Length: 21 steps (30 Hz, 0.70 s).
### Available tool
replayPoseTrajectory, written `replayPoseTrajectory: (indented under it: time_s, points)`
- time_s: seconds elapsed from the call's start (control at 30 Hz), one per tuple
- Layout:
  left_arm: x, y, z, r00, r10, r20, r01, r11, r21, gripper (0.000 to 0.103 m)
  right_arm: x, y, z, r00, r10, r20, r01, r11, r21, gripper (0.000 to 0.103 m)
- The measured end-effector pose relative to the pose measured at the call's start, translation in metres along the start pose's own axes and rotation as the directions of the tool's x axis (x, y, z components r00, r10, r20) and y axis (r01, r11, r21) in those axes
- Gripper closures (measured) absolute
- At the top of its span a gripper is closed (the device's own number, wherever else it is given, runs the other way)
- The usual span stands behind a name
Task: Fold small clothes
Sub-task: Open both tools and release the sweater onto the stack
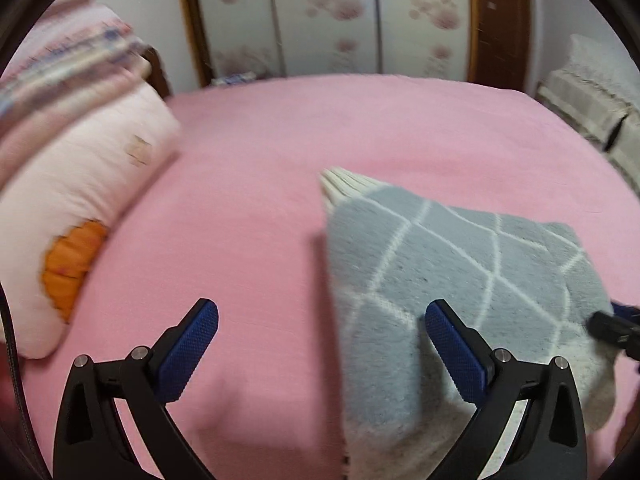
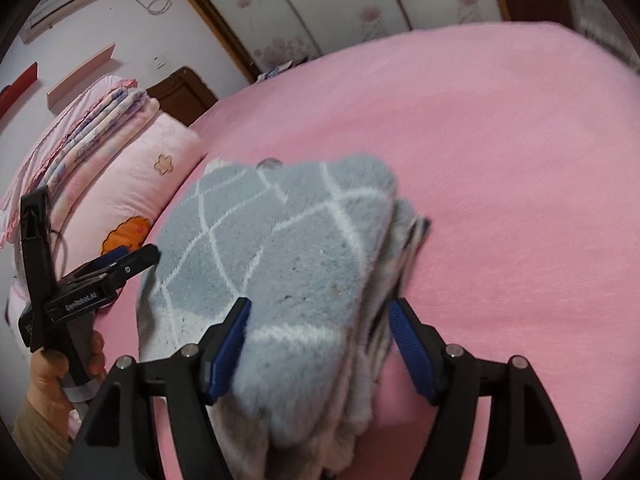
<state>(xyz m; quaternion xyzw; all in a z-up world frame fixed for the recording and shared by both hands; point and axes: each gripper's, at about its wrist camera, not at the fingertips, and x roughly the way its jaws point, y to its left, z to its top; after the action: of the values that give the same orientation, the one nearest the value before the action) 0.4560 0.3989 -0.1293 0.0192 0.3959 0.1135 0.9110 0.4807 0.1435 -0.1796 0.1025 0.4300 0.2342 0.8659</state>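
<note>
A small fluffy grey garment (image 1: 448, 280) with white diamond lines and a cream edge lies folded on the pink bed (image 1: 280, 140). My left gripper (image 1: 322, 316) is open and empty, its right finger resting over the garment's left part. In the right wrist view the folded garment (image 2: 288, 248) sits bunched between the fingers of my right gripper (image 2: 320, 312), whose jaws stand wide on either side of the thick fold. Whether the pads press it is unclear. The left gripper also shows at the left in this view (image 2: 132, 258).
A pale pink pillow (image 1: 80, 184) with an orange patch lies at the left, with folded striped bedding (image 2: 92, 128) stacked on it. A flowered wardrobe (image 1: 332, 16) stands behind the bed. Folded cream bedding (image 1: 592, 104) lies at the far right.
</note>
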Motion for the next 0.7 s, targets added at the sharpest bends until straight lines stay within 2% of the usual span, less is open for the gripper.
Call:
replayPoseTrajectory:
  time_s: [0.07, 0.1, 0.17, 0.2, 0.27, 0.33, 0.4, 0.53, 0.63, 0.7]
  points:
    - [-0.013, -0.004, -0.003, 0.997, 0.055, 0.051, -0.055, 0.998, -0.007, 0.0, -0.013, 0.005, 0.0, 0.997, -0.06, 0.048, 0.062, 0.997, -0.046, 0.032]
    - [-0.019, -0.003, -0.006, 0.995, 0.076, 0.071, -0.075, 0.997, -0.016, 0.0, -0.021, 0.011, 0.0, 0.99, -0.111, 0.089, 0.119, 0.989, -0.089, 0.032]
    - [-0.03, -0.01, -0.007, 0.989, 0.084, 0.125, -0.079, 0.996, -0.042, 0.0, -0.027, 0.016, 0.0, 0.983, -0.14, 0.116, 0.155, 0.978, -0.137, 0.032]
    - [-0.034, -0.017, -0.009, 0.985, 0.085, 0.15, -0.076, 0.995, -0.06, 0.0, -0.03, 0.019, 0.0, 0.984, -0.129, 0.121, 0.147, 0.977, -0.157, 0.033]
    - [-0.044, -0.024, -0.02, 0.98, 0.074, 0.184, -0.061, 0.995, -0.076, 0.0, -0.032, 0.022, -0.001, 0.988, -0.107, 0.115, 0.127, 0.974, -0.185, 0.047]
    - [-0.049, -0.034, -0.034, 0.979, 0.042, 0.198, -0.024, 0.995, -0.094, 0.0, -0.029, 0.025, -0.003, 0.992, -0.091, 0.09, 0.108, 0.974, -0.202, 0.067]
    - [-0.053, -0.035, -0.054, 0.982, 0.017, 0.186, 0.001, 0.996, -0.094, 0.0, -0.025, 0.027, -0.007, 0.993, -0.089, 0.075, 0.104, 0.97, -0.221, 0.073]
    - [-0.034, -0.05, -0.08, 0.995, 0.005, 0.095, 0.003, 0.997, -0.076, 0.0, -0.018, 0.025, -0.015, 0.99, -0.128, 0.056, 0.138, 0.962, -0.237, 0.073]
    - [-0.016, -0.05, -0.094, 0.999, -0.015, 0.036, 0.02, 0.992, -0.128, 0.0, -0.011, 0.016, -0.022, 0.988, -0.152, 0.034, 0.156, 0.961, -0.227, 0.073]
    - [-0.009, -0.044, -0.1, 0.998, -0.053, 0.032, 0.058, 0.981, -0.186, 0.0, -0.008, 0.014, -0.026, 0.986, -0.167, 0.03, 0.169, 0.957, -0.235, 0.073]
